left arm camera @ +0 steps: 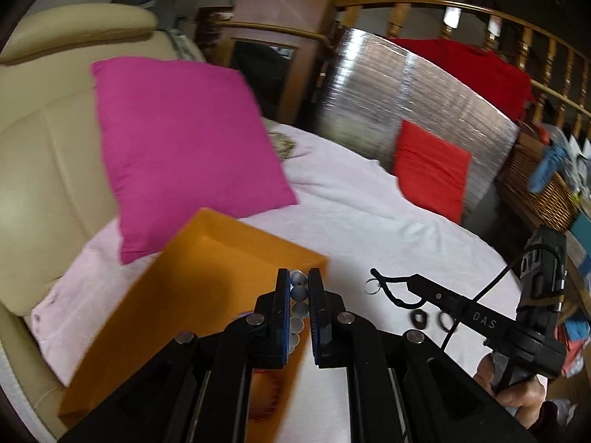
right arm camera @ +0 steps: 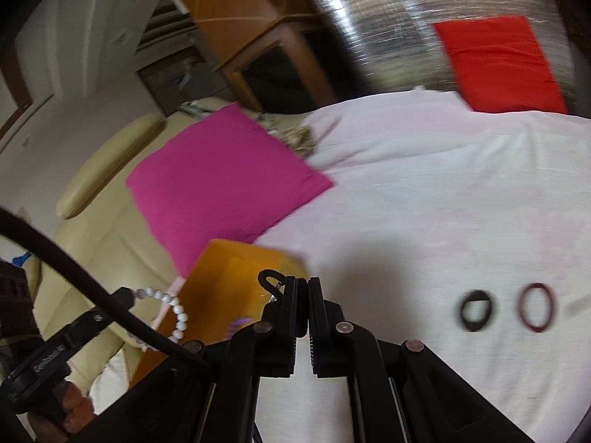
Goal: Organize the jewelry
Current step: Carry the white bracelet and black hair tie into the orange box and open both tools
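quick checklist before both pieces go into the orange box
1. Left hand-held gripper shut on the pearl bracelet: ok.
2. Right hand-held gripper shut on the black cord with a ring: ok.
3. Orange box open and within view of both cameras: ok.
4. Bracelet hanging free, not snagged on the cable: cannot tell.
5. Room left inside the box: cannot tell, the interior is blurred.
6. Two dark rings on the white sheet put away: not ok.

Black tool (left arm camera: pixel 298 277) arms with silver screws (blue pads), black cable.
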A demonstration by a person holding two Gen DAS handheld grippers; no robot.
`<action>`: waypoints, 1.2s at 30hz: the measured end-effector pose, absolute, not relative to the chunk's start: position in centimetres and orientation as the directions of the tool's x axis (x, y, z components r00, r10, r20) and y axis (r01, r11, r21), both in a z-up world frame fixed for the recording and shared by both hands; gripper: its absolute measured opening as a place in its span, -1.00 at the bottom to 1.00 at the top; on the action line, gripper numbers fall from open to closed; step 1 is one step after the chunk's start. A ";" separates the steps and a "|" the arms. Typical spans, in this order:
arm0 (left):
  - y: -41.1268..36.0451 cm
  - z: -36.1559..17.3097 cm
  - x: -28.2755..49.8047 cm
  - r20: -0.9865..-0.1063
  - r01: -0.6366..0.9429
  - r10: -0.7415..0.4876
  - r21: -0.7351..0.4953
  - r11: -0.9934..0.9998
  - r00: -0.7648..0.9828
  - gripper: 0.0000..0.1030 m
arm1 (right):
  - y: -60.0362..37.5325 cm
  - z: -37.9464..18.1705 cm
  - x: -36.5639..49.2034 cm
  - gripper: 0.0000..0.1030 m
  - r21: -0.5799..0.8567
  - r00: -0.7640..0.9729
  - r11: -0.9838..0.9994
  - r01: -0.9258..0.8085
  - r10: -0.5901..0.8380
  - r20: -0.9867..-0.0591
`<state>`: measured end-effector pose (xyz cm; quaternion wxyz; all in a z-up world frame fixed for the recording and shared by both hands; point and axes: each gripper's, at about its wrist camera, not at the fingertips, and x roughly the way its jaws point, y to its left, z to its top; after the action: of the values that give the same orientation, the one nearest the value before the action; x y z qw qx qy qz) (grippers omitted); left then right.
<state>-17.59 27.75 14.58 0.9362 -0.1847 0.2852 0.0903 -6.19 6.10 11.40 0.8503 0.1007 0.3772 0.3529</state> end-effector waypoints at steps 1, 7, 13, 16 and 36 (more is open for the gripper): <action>28.4 14.3 -17.8 -0.574 -0.288 0.074 -0.293 0.912 0.816 -0.82 | 7.3 11.3 -6.6 -0.88 0.434 0.453 0.721 -0.540 0.684 -0.572; 31.6 12.6 -18.4 -0.611 -0.349 0.108 -0.291 0.891 0.784 -0.82 | 14.0 9.9 -7.4 -0.88 0.398 0.391 0.690 -0.604 0.692 -0.607; 33.1 10.3 -18.1 -0.654 -0.389 0.113 -0.294 0.873 0.748 -0.82 | 18.5 8.4 -7.0 -0.88 0.341 0.360 0.704 -0.623 0.645 -0.674; 33.4 8.9 -17.5 -0.685 -0.403 0.106 -0.289 0.868 0.721 -0.82 | 20.4 7.8 -6.7 -0.88 0.286 0.349 0.711 -0.642 0.603 -0.717; 32.5 7.9 -16.2 -0.769 -0.506 0.209 -0.169 0.846 0.605 0.05 | 19.5 9.2 -3.5 -0.60 0.405 0.370 0.708 -0.578 0.670 -0.643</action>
<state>-16.23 32.46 7.90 0.8757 -0.1884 0.3950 0.2041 -3.47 19.47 9.20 0.8258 0.0554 0.4147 0.3781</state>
